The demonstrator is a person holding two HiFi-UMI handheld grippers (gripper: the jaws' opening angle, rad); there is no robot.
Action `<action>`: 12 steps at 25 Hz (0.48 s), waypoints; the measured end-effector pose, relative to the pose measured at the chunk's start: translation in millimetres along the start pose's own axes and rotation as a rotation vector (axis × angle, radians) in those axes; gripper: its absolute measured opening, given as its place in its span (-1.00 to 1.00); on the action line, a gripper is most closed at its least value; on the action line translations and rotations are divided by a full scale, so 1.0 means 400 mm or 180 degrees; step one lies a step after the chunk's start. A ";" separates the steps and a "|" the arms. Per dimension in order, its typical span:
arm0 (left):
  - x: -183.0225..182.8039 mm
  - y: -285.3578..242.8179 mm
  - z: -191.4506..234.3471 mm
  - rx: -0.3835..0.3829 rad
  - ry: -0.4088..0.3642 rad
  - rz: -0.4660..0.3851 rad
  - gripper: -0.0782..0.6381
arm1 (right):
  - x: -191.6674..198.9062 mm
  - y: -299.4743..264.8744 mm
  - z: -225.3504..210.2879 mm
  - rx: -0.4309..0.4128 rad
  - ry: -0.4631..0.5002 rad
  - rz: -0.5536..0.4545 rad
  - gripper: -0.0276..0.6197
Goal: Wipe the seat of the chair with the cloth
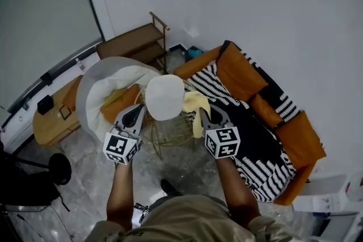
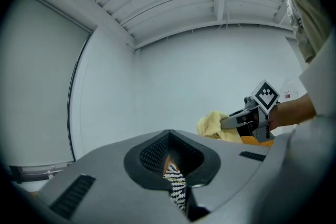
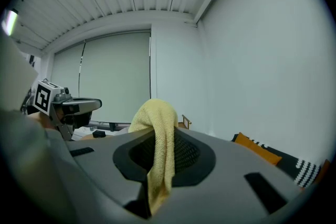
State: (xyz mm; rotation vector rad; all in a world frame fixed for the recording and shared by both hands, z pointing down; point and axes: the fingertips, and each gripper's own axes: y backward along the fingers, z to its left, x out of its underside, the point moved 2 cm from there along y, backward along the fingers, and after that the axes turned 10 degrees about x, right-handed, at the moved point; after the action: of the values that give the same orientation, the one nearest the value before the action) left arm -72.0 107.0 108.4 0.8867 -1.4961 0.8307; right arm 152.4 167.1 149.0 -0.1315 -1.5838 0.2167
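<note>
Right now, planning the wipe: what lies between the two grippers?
The white chair seat, in the head view, between left gripper and right gripper holding cloth.

chair seat (image 1: 164, 97): hides top of its wire base | left gripper (image 1: 135, 115): tips at seat rim, can't tell if touching | cloth (image 3: 160, 128): lower end lost btwn right gripper (image 3: 164, 157) jaws | sofa (image 1: 238, 73): near edge behind r forearm | person: cut off at btm edge | bits on low table (image 1: 48, 128): too small to id
</note>
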 end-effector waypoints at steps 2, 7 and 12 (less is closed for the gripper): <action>0.008 0.005 0.037 0.0017 -0.0011 0.0005 -0.74 | -0.001 -0.030 0.025 0.0018 -0.0003 0.0012 -0.75; 0.020 0.011 0.118 -0.0009 0.0027 -0.0012 -0.74 | 0.002 -0.099 0.067 0.0014 0.0001 0.0056 -0.75; 0.043 -0.007 0.174 -0.0051 0.0056 0.0048 -0.74 | 0.001 -0.186 0.066 0.0019 -0.0029 0.0092 -0.75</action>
State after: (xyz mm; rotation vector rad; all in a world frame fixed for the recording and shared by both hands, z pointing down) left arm -102.6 42.9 118.8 0.8554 -1.4937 0.8345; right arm 130.0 93.3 165.5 -0.1489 -1.5911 0.2448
